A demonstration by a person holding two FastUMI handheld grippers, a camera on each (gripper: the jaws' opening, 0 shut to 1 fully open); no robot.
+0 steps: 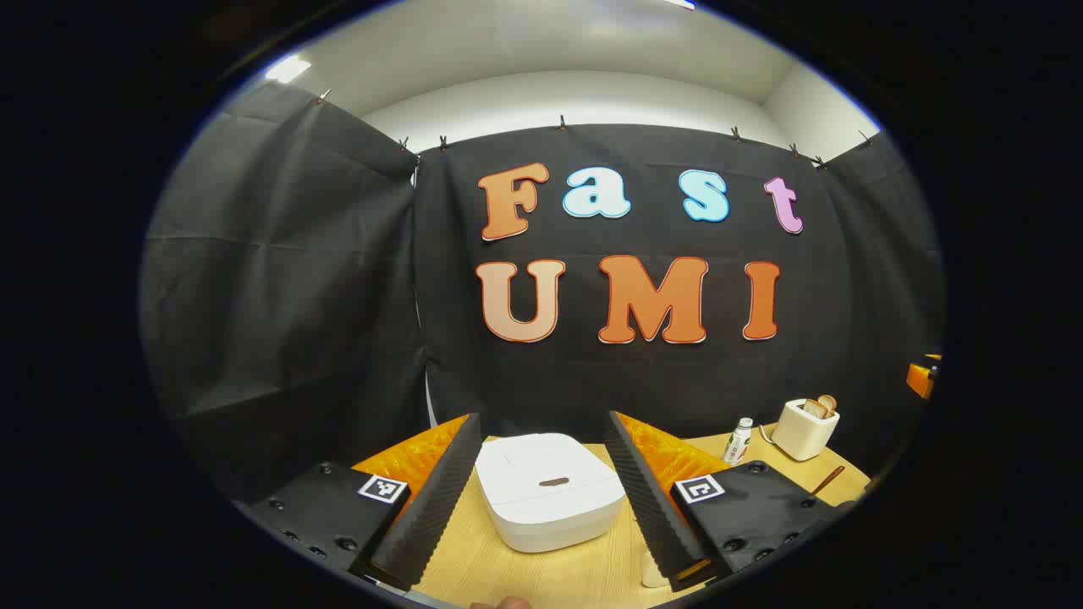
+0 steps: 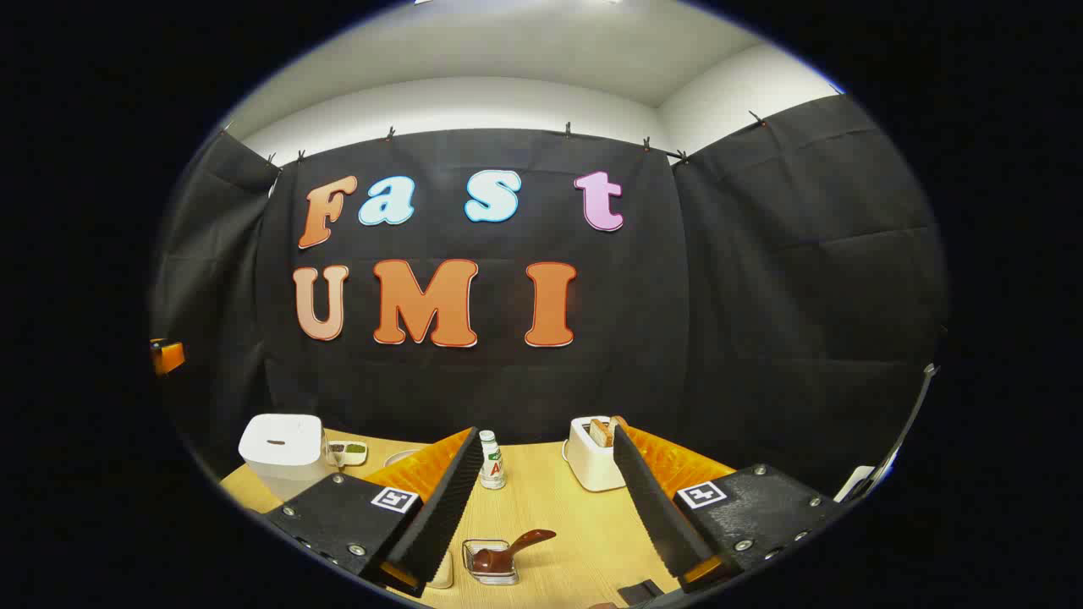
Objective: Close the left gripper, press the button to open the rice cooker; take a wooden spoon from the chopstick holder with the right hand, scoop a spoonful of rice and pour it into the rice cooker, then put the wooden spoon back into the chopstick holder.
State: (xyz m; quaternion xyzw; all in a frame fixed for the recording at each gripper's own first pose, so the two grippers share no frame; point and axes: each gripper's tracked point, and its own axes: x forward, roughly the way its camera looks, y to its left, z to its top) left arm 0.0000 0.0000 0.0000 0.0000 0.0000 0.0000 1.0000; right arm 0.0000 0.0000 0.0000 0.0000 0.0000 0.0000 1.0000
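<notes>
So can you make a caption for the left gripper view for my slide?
Open tongs hover over the closed white rice cooker on the wooden table, toaster behind.

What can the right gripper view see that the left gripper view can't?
Extra in the right gripper view: a wooden spoon resting in a clear holder, a small dish beside the rice cooker, and the open right gripper.
Extra in the left gripper view: the open left gripper, with the cooker straight ahead between its fingers.
Shared: the rice cooker with its lid down, a bottle, a toaster and the table.
</notes>
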